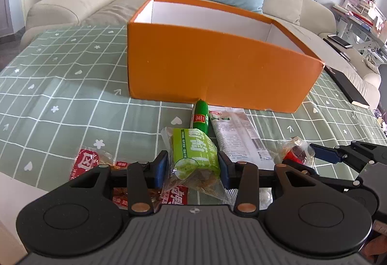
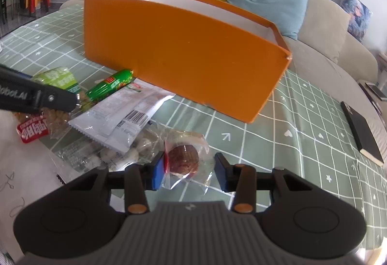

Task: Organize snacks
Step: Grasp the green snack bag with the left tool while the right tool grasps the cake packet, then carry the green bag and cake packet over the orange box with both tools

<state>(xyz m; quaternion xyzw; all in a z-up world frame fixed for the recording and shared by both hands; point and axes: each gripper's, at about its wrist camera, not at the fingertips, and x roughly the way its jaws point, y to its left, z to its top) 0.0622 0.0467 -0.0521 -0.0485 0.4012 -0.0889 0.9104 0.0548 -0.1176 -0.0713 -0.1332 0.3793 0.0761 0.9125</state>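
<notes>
Clamping onto the green snack packet [image 1: 193, 151], the left gripper [image 1: 193, 166] is pinching it just in front of the orange box [image 1: 217, 64]. The right gripper [image 2: 189, 170] is sitting partly open around a clear-wrapped brown ball snack [image 2: 183, 160], right pad apart from it, further out from the box on the tabletop [image 2: 302, 120].

Box wall ahead, open cloth at the flanks

The tall orange box [image 1: 217, 57] blocks the way forward; the snack pile [image 2: 116, 115] crowds its foot, while bare checked surface [image 1: 60, 86] lies open leftward and beside the black notebook [image 2: 362, 129].
</notes>
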